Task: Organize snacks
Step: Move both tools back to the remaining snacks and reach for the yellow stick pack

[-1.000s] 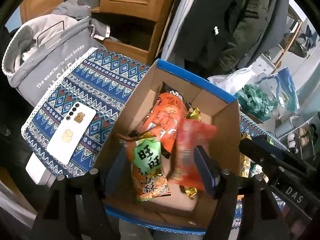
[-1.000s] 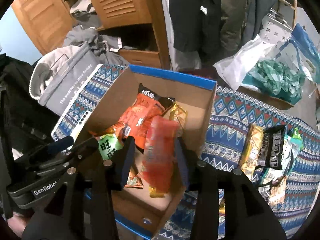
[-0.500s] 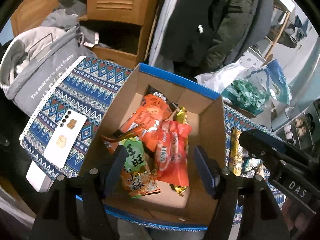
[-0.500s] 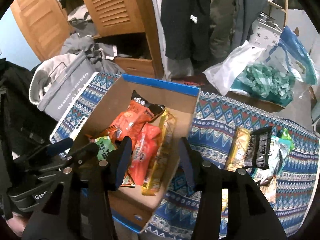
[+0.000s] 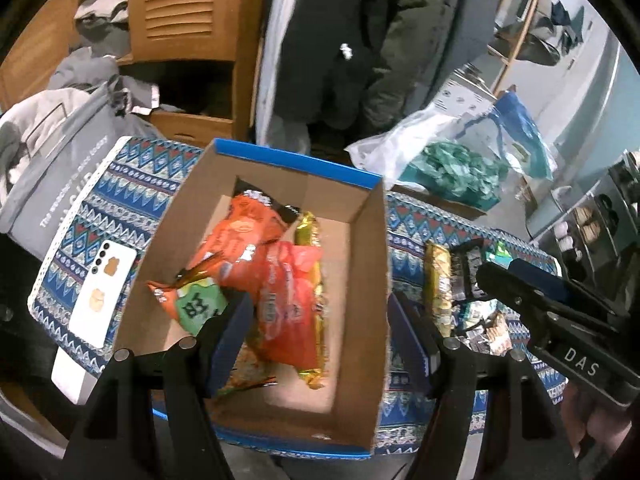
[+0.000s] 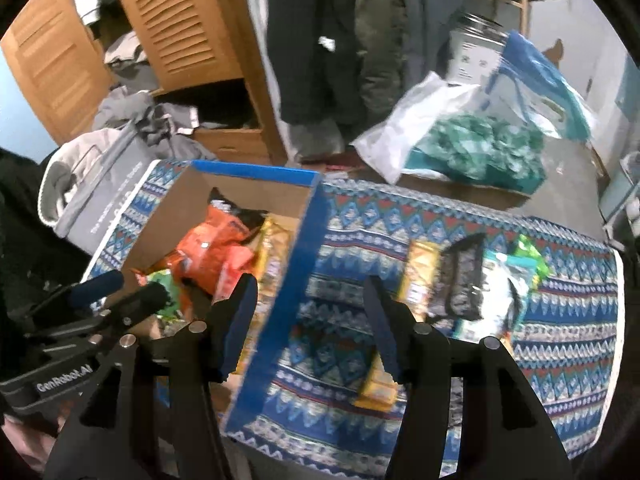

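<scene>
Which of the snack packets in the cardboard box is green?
The green packet at the box's left side; the packets beside it are orange, red and gold.

1. Right gripper (image 6: 312, 320): jaws opening, nothing between them; it hangs over the patterned cloth (image 6: 400, 216), straddling the right wall of the cardboard box (image 6: 280, 316).
2. Box holds an orange packet (image 6: 208, 248), a red packet (image 6: 236, 268), a gold packet (image 6: 272, 240) and a green-labelled packet (image 6: 164, 284), partly hidden.
3. Left gripper (image 6: 116, 292) at lower left, over the box's near left corner; its jaw gap cannot be read from here.
4. On the cloth right of the box: a gold bar (image 6: 420, 276), a black packet (image 6: 460, 280), a green-and-white packet (image 6: 516, 268), close together. Picture blurred there.
5. Behind: a grey bag (image 6: 100, 192) and a white plastic bag (image 6: 420, 128).
</scene>
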Available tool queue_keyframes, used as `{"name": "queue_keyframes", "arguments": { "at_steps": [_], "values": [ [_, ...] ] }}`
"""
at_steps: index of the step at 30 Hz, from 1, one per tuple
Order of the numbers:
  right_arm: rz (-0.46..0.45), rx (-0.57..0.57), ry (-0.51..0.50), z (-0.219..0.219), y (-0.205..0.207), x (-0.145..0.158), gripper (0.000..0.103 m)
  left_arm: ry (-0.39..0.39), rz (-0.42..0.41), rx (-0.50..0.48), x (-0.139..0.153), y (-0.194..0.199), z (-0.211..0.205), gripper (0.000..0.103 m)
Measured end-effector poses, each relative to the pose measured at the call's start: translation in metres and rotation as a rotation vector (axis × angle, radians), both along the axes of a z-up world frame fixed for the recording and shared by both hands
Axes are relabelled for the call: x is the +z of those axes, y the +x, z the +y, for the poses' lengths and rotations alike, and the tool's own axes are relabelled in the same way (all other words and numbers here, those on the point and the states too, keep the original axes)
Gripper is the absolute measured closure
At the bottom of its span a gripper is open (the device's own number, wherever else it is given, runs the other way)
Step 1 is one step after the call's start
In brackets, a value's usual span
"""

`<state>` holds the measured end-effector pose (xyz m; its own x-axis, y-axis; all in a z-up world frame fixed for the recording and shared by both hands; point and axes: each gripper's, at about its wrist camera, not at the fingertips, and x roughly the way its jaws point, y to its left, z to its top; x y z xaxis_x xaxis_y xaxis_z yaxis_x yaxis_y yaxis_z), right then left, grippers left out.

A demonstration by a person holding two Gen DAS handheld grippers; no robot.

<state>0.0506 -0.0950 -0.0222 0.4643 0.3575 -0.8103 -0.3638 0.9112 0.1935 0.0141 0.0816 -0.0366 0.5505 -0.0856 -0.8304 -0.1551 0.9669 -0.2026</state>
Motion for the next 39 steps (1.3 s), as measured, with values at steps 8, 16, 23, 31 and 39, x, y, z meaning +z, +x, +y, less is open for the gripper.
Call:
{"name": "queue_keyframes", "arguments": {
  "at_steps": [8,16,23,31,39],
  "values": [
    [0.014,-0.080,-0.013,-0.053,-0.001,-0.005,0.041,0.002,-0.006,-0.066,0.006,0.005,-0.039,0.032],
    [0.035,-0.142,-0.028,-0.100,-0.004,-0.016,0.040,0.021,0.011,-0.161,0.003,0.009,-0.090,0.028],
    [0.083,-0.181,-0.044,-0.130,0.000,-0.038,0.036,0.010,0.061,-0.228,-0.013,0.016,-0.128,0.027],
    [0.159,-0.183,-0.064,-0.147,0.008,-0.072,0.036,-0.019,0.147,-0.245,-0.042,0.023,-0.149,0.027],
    [0.229,-0.131,-0.079,-0.143,0.008,-0.101,0.036,-0.005,0.210,-0.277,-0.071,0.027,-0.167,0.027]
  ]
}}
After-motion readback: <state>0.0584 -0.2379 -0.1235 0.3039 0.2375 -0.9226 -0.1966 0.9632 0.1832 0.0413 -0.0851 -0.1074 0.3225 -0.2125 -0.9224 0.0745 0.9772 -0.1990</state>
